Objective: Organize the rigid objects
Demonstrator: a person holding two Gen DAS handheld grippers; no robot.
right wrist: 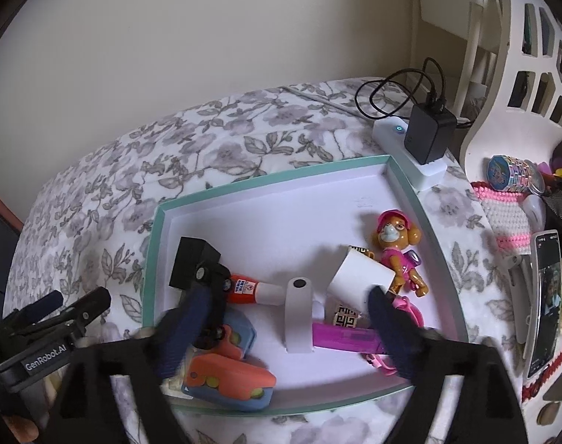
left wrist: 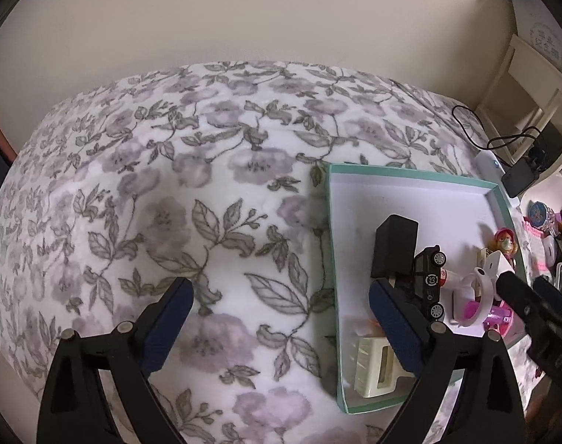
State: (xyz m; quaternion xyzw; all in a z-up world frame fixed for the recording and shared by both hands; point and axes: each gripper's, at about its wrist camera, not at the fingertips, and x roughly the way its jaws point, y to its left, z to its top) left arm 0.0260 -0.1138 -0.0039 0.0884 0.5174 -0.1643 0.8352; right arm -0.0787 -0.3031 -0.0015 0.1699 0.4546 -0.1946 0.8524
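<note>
Right gripper (right wrist: 286, 314) is hanging over the teal-rimmed box lid (right wrist: 266, 179), jaws spread wide, gripping nothing. Toys are crowding the lid's near half: pup figure (right wrist: 397, 246), glue bottle (right wrist: 256, 288), black toy car (left wrist: 428, 277). Far half is lying bare. Left gripper (left wrist: 281, 322), jaws apart, is straddling the lid's left edge over the floral blanket (left wrist: 170, 185).

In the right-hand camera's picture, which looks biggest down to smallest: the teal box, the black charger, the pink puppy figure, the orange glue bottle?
1. Teal box, by far the biggest.
2. Black charger.
3. Pink puppy figure and orange glue bottle look about alike; the charger lies farther off, so its second place is unsure too.
</note>
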